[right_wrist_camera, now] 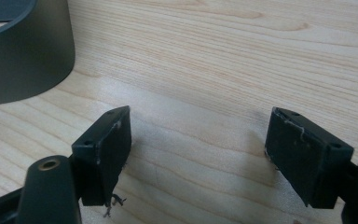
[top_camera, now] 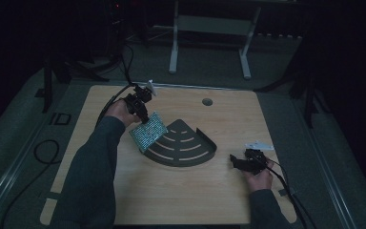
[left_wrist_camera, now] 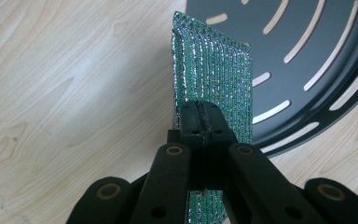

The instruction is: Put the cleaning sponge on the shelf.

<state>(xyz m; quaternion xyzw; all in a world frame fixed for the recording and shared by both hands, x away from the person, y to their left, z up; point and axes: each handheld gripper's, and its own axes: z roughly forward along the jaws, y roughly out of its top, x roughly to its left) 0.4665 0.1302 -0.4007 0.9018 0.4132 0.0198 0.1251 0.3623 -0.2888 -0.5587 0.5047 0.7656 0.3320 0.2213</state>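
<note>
The green glittering sponge pad (top_camera: 148,131) sits a little left of the middle of the high view, held on edge above the wooden desk (top_camera: 181,200) at the left rim of the dark slotted corner rack (top_camera: 183,145). Its flat face is turned toward the lower left of that frame and it tilts, with its lower corner touching or just above the rack's edge; which, I cannot tell. In the left gripper view the pad (left_wrist_camera: 216,74) stands edge-on, its long axis running from the bottom centre up to the upper middle of the frame, with the rack (left_wrist_camera: 307,56) filling the upper right behind it.

The left gripper (top_camera: 142,106) has its jaws closed on the pad's near edge, the two black pads pressed together on it. The left forearm rises from the lower left of the high view, sleeve to the wrist, with the hand above the pad and the gripper pointing down and right.

The right gripper (top_camera: 240,162) rests low at the right of the high view, pointing left toward the rack. Its jaws (right_wrist_camera: 198,154) stand wide apart over bare wood, with nothing between them.
</note>
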